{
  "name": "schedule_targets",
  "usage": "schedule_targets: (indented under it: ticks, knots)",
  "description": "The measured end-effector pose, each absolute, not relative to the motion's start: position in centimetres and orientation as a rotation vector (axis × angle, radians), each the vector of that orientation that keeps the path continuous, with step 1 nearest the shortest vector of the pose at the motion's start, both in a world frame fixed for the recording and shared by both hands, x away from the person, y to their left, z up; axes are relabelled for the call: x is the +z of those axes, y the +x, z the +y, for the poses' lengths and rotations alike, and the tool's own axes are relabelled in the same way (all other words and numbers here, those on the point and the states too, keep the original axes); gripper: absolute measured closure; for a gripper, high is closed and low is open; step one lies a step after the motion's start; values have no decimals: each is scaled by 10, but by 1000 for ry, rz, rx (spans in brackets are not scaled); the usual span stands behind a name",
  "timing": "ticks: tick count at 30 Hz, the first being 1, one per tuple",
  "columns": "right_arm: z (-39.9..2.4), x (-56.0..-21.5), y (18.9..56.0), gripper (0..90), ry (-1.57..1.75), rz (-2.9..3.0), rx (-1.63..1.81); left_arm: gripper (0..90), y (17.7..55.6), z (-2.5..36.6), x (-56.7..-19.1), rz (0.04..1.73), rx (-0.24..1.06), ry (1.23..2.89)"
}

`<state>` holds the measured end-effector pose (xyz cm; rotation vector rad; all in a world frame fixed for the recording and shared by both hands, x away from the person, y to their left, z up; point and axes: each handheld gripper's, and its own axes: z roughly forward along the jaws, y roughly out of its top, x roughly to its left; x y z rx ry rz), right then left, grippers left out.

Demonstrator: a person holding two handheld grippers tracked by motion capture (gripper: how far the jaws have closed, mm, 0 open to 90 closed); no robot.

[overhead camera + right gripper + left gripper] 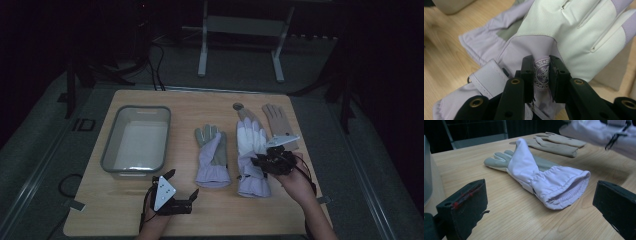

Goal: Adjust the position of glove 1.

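The right tool (541, 75) pinches the lavender-and-white glove (574, 32) at its snowflake patch, above the surface (125, 210). The left tool (181, 189) rests wide, facing the second glove (541, 175).

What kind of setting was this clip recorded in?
Probably a recording lab or test setup, not a home. A bare wooden table sits in a dark room with cables trailing over the grey floor behind it and a metal stand beyond. Gloves and a clear bin are laid out neatly.
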<state>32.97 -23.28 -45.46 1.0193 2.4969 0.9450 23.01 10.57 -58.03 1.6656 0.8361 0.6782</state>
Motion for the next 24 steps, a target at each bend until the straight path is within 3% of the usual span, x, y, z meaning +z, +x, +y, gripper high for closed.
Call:
schedule_targets:
  ticks: [13, 24]
  knots:
    - [-204, -418, 345, 754, 934, 2477, 985, 0, 230, 106, -580, 835, 675, 1661]
    - [-170, -410, 358, 755, 910, 2488, 994, 0, 230, 106, -580, 836, 673, 1661]
